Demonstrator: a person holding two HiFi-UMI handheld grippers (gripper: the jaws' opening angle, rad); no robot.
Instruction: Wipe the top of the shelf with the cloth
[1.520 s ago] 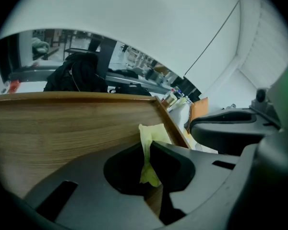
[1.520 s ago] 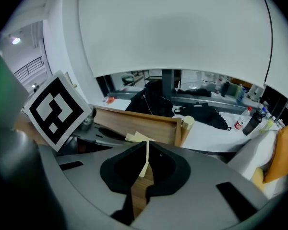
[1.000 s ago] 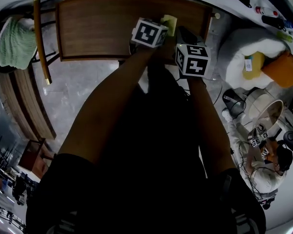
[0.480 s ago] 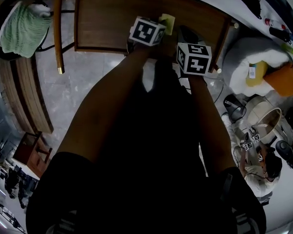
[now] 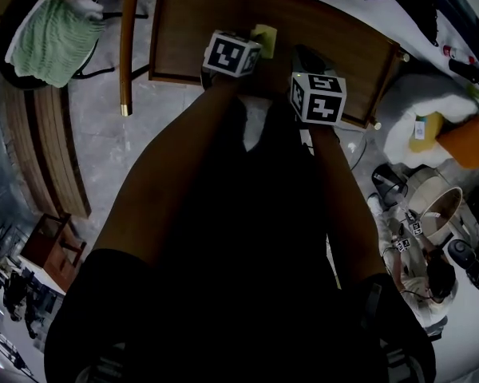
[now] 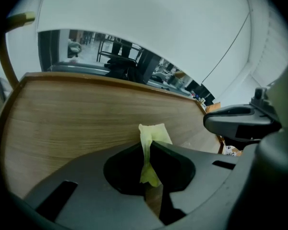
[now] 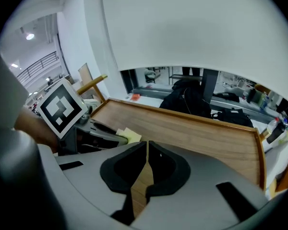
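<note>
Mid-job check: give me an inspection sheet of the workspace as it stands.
Surface: wooden shelf top, bare.
Job's things: yellow cloth, pinched in the left gripper over the shelf top.
Clutter: nothing seen on the shelf top.
Grippers: left gripper jaws shut on the cloth; right gripper jaws shut, empty, beside it.
Cables: thin cable down the wall behind the shelf.
Surroundings: green towel draped at left; white cushion and a seated person at right.

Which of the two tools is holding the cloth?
The left tool: its jaws are pinched on the yellow cloth. The right tool is shut with nothing between its jaws.
</note>
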